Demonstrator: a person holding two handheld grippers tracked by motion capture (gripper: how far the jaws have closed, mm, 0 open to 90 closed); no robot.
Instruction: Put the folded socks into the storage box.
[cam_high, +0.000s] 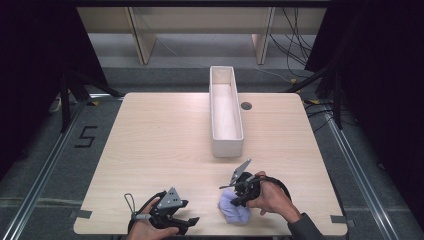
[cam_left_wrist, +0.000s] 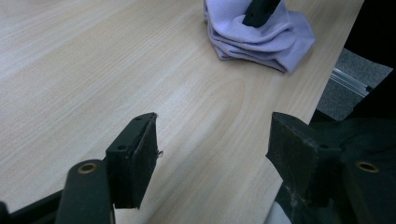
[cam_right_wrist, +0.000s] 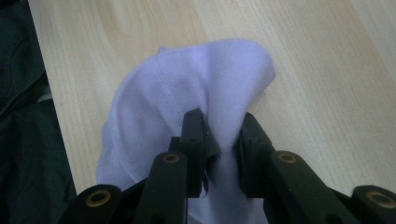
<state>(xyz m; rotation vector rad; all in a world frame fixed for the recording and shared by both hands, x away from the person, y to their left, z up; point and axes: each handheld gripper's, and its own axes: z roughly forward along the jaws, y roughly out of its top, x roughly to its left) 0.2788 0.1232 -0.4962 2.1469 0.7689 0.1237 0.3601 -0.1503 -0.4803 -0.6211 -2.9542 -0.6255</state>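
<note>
A crumpled pale lilac cloth (cam_high: 234, 210) lies near the table's front edge, right of centre. My right gripper (cam_high: 235, 200) points down into it; in the right gripper view its jaws pinch a raised fold of the cloth (cam_right_wrist: 196, 84), so the right gripper (cam_right_wrist: 223, 140) is shut on it. My left gripper (cam_high: 187, 222) rests at the front edge, left of the cloth. In the left gripper view the left gripper (cam_left_wrist: 212, 140) stands open over bare wood, with the cloth (cam_left_wrist: 257, 35) farther off and a black fingertip (cam_left_wrist: 259, 11) of the other gripper pressed into it.
A long white rectangular bin (cam_high: 225, 112) stands lengthwise at the table's far middle, and nothing shows inside it. A small round grommet (cam_high: 246, 105) sits to its right. The light wooden table (cam_high: 160, 145) ends just behind both hands.
</note>
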